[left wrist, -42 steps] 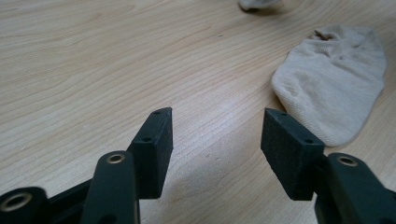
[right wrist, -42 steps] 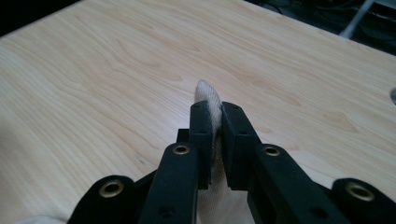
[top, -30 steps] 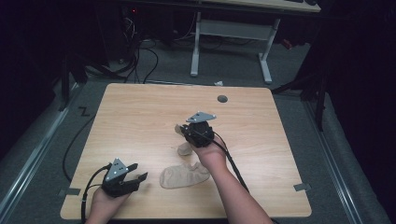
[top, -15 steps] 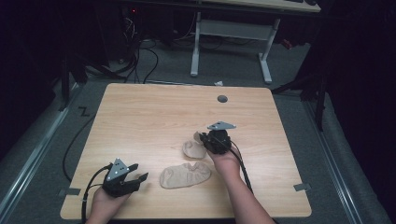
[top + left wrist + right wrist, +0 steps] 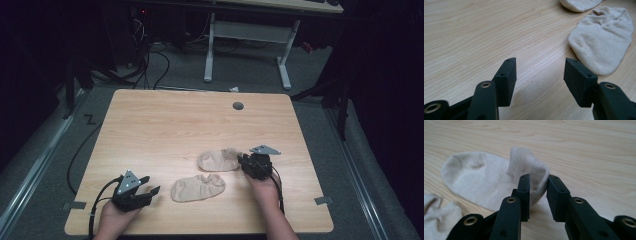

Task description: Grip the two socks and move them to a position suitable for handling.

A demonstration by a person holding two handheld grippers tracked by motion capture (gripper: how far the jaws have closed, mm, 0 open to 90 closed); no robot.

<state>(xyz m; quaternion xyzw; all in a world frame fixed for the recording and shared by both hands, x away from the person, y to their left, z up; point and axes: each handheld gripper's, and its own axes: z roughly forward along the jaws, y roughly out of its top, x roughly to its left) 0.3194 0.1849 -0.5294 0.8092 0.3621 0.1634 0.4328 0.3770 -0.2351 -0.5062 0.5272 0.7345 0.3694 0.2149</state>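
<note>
Left gripper point(image 5: 134, 192) sits at the near left corner of the worktop point(image 5: 165, 125), held low over the wood, jaws wide apart with only bare wood between them. Just beyond it toward the middle of the near edge lies the near sock point(image 5: 198, 187), flat and crumpled, beige; in the left gripper view this near sock point(image 5: 602, 41) lies off to the right of the jaws, apart from them. Right gripper point(image 5: 249, 164) is over the near right part of the worktop, low, at the right end of the far sock point(image 5: 218, 160). Far sock lies just behind the near sock, nearly touching it. In the right gripper view the cuff of the far sock point(image 5: 484, 180) stands up between the jaws, which have just been opening; a gap shows on the right pad side, so the pads no longer pinch the cloth. Farther back, a round dark hole point(image 5: 238, 106) sits near the far edge.
</note>
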